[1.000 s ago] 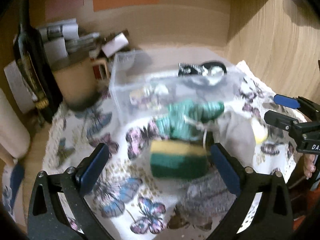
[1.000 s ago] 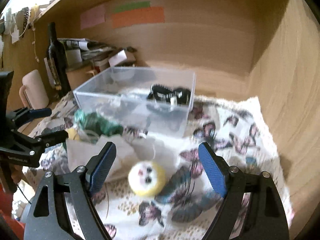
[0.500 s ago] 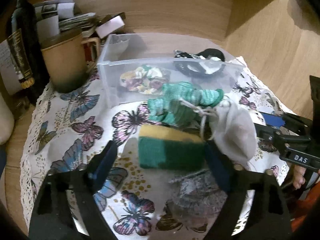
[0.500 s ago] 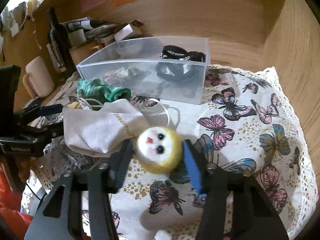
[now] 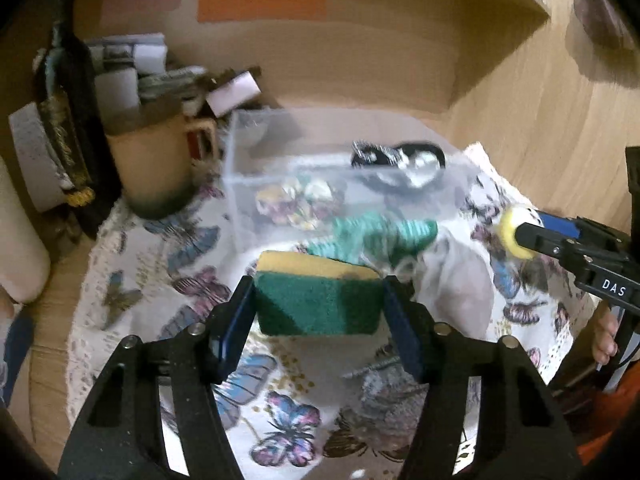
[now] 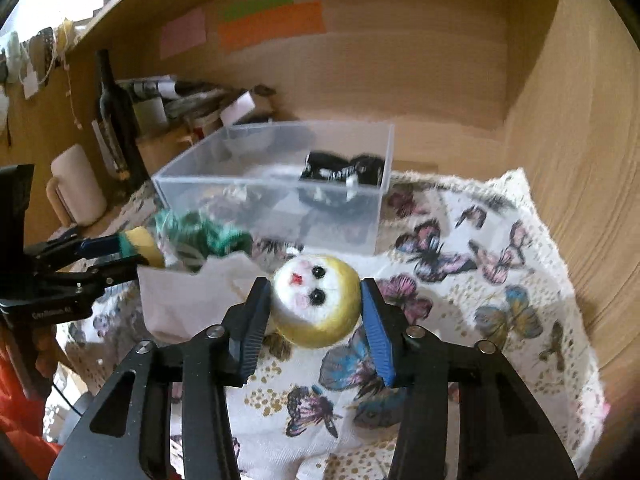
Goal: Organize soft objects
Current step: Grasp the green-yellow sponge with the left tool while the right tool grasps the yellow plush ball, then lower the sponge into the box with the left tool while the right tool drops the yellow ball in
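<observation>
Partly done — the clear bin (image 6: 276, 184) at frame centre already holds a black item (image 6: 340, 168) and probably a floral one, while the left gripper (image 5: 316, 300) clamps the sponge (image 5: 316, 296) and the right gripper (image 6: 314, 308) the yellow plush head (image 6: 316, 300), both at lower centre; the green yarn (image 5: 376, 236), white cloth (image 6: 192, 296) and grey piece (image 5: 392, 392) are left.

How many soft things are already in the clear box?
2 that show: a black-and-white fabric piece at the clear box's far right, and a flowery cloth bundle near its front. More may hide underneath.

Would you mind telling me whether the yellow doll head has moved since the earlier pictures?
Yes. The doll head lay on the butterfly cloth before; now the right tongs grip it, raised above the cloth, closer to the clear box.
</observation>
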